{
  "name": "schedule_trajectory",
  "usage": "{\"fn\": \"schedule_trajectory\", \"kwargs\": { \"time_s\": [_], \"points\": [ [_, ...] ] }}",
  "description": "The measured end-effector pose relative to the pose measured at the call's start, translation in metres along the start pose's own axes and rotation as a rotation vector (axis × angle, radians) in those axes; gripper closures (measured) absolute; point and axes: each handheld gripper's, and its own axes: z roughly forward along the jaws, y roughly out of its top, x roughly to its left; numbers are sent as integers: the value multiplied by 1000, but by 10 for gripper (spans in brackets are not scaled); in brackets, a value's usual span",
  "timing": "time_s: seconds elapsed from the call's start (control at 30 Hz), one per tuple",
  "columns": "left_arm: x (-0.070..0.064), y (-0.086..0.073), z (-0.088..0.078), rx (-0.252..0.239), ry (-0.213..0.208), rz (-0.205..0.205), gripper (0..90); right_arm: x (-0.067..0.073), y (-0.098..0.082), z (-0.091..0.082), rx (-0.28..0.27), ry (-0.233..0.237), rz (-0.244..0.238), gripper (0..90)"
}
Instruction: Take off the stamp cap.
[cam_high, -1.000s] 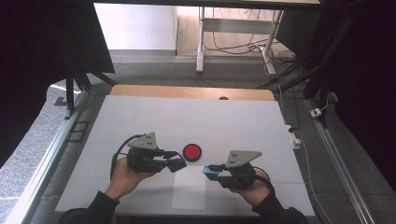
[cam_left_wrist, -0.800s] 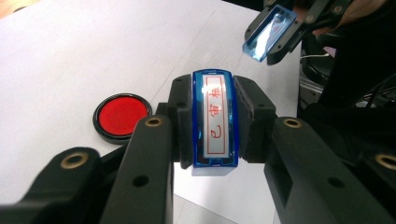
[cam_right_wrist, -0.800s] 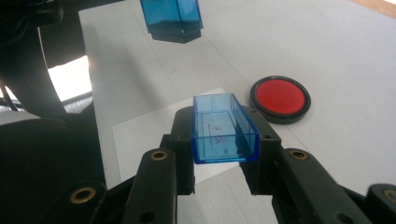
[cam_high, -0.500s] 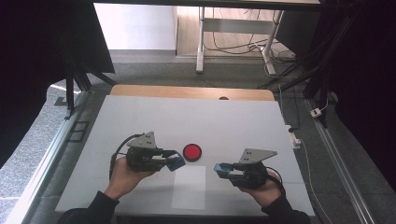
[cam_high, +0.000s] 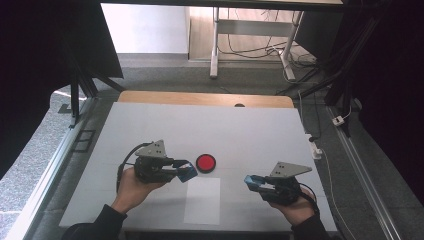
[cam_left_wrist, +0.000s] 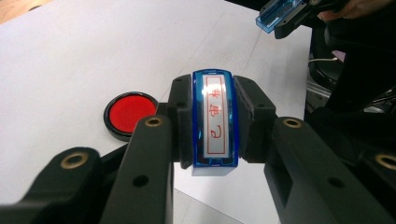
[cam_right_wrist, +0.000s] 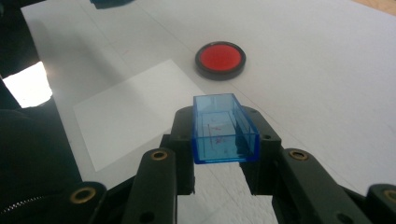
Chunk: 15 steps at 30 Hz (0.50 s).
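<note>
My left gripper (cam_high: 185, 170) (cam_left_wrist: 214, 140) is shut on a blue stamp (cam_left_wrist: 214, 116) whose white face with red characters points up at its camera. It hovers just left of a round red ink pad (cam_high: 205, 163) (cam_left_wrist: 130, 111) (cam_right_wrist: 220, 59) lying on the white table (cam_high: 200, 130). My right gripper (cam_high: 254, 182) (cam_right_wrist: 224, 154) is shut on the stamp's clear blue cap (cam_right_wrist: 223, 127) (cam_high: 251, 181), open side up, low over the table to the right of a white paper sheet (cam_high: 202, 200) (cam_right_wrist: 135, 109).
The right gripper with the cap (cam_left_wrist: 279, 14) appears at the top of the left gripper view. A wooden strip (cam_high: 205, 98) runs along the table's far edge. Cables and a desk frame (cam_high: 250, 30) lie on the floor beyond; a metal rail (cam_high: 360, 175) lines the right side.
My right gripper has carried the blue cap to the right, away from the left gripper and the stamp. The left gripper has stayed where it was.
</note>
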Motion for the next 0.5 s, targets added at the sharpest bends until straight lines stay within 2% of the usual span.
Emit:
{"fn": "schedule_trajectory", "kwargs": {
  "time_s": [0.5],
  "points": [
    [3, 1, -4, -13, 16, -18, 701, -12, -24, -27, -5, -61, 98, 686]
  ]
}}
